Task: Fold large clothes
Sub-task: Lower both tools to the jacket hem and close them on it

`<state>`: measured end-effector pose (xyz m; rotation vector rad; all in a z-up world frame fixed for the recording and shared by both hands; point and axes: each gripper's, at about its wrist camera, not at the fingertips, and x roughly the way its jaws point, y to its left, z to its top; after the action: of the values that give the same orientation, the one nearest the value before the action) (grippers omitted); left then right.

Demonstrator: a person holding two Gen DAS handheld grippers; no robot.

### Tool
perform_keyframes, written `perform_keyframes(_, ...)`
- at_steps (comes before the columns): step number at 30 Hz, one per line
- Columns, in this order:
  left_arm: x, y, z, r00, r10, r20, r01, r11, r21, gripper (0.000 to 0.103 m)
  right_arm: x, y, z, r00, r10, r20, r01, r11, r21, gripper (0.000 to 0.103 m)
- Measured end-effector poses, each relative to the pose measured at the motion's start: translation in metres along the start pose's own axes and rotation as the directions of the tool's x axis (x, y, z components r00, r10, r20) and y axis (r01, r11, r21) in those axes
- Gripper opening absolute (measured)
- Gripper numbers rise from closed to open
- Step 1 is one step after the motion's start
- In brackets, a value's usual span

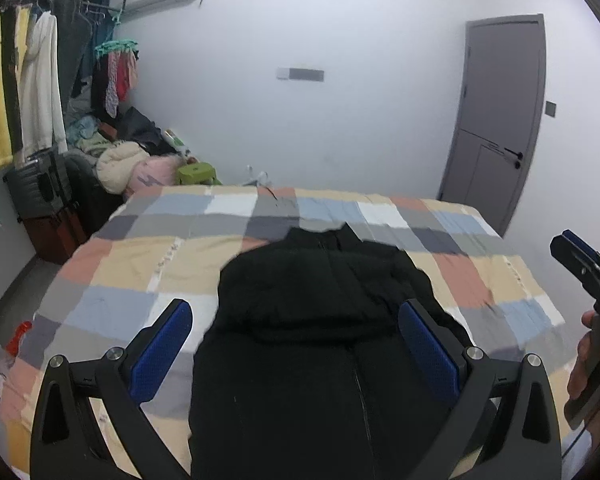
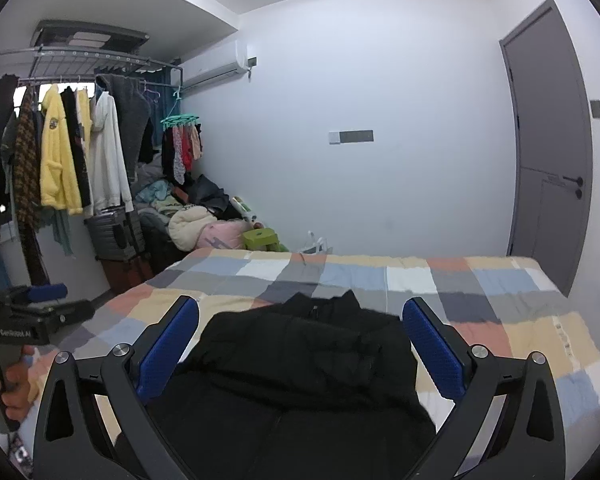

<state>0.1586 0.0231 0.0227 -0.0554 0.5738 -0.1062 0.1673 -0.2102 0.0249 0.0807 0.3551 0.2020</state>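
- Jacket (image 1: 320, 344), black and padded, lies flat on the checked bedspread (image 1: 140, 264), collar toward the far wall and zip running toward the person; it looks partly folded, both sides seemingly turned in, though the dark fabric hides the layers.
- Left gripper (image 1: 296, 344) hangs above the jacket's near half with its blue pads (image 1: 162, 350) spread wide and nothing between them; judging by the task, its best next bite is the near left edge, taken through every layer.
- Right gripper (image 2: 300, 344) likewise hovers over the jacket, jaws fully apart and empty; it should take the matching right edge level with the left.
- Both grips should close deep into the puffy padding, since a shallow pinch may slip, then carry the hem evenly toward the collar.
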Motion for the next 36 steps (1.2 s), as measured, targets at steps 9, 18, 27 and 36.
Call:
perform_keyframes(9,-0.004,0.017,-0.086,0.996,-0.065,-0.065,0.062,0.997,-0.054,0.103,-0.042,-0.022,-0.065,0.997,-0.035,-0.067,0.038,0.998,0.042,0.103)
perform_keyframes(18,0.04,0.059,-0.157,0.976,-0.101,-0.195,0.071,0.985,-0.155,0.103,-0.045,-0.056,-0.139,0.976,-0.057,-0.211,0.08,0.991,0.104,0.103)
perform_keyframes(27,0.092,0.129,-0.196,0.906,-0.198,-0.374,0.059,0.935,-0.351,0.103,-0.013,-0.115,-0.195,0.908,0.049,-0.416,0.104,0.936,0.337,0.103)
perform_keyframes(36,0.142,0.185,-0.216,0.801,-0.311,-0.512,-0.007,0.85,-0.527,0.103,0.017,-0.171,-0.238,0.813,0.121,-0.569,0.239,0.823,0.516,0.103)
